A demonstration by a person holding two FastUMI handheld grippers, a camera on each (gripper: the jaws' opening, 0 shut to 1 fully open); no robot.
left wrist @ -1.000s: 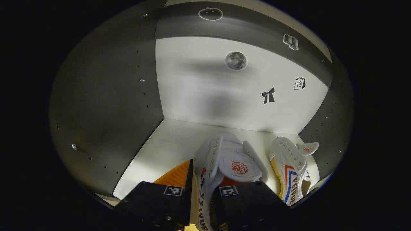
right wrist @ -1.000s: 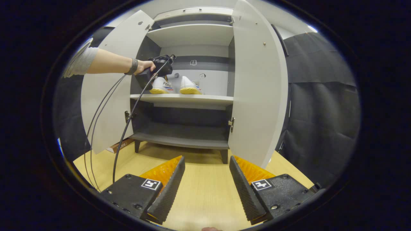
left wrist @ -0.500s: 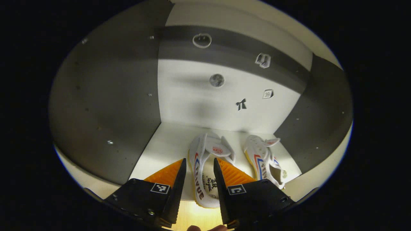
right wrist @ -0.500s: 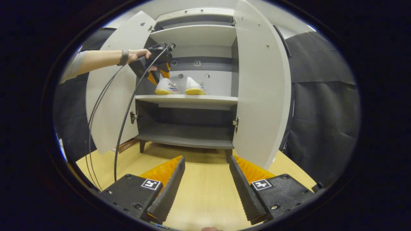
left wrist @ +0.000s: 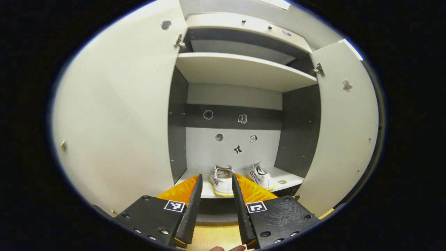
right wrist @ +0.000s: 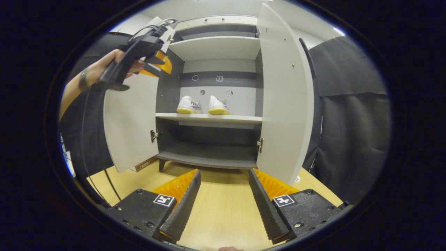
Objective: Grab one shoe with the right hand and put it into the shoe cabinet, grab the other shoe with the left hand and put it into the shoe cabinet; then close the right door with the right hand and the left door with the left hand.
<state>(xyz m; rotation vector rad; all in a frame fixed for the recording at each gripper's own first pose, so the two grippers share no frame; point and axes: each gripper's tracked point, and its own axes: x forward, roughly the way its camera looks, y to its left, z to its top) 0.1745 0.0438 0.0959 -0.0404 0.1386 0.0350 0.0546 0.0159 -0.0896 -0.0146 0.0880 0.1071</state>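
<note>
Left claw (left wrist: 216, 195), at the bottom of the left gripper view, is spread and empty, and past its tips two white shoes, one (left wrist: 222, 176) beside the other (left wrist: 260, 175), sit on the middle shelf (left wrist: 289, 180) between two open doors, left door (left wrist: 115, 122) and right door (left wrist: 343, 129). In the right gripper view the right claw (right wrist: 224, 195) is likewise spread and empty above the wooden floor (right wrist: 223, 216), the cabinet stands mid-frame with both shoes shelved, and the other claw is held up at upper left. Stowing looks finished; the next move calls for the right claw to reach the right door's edge and push.
</note>
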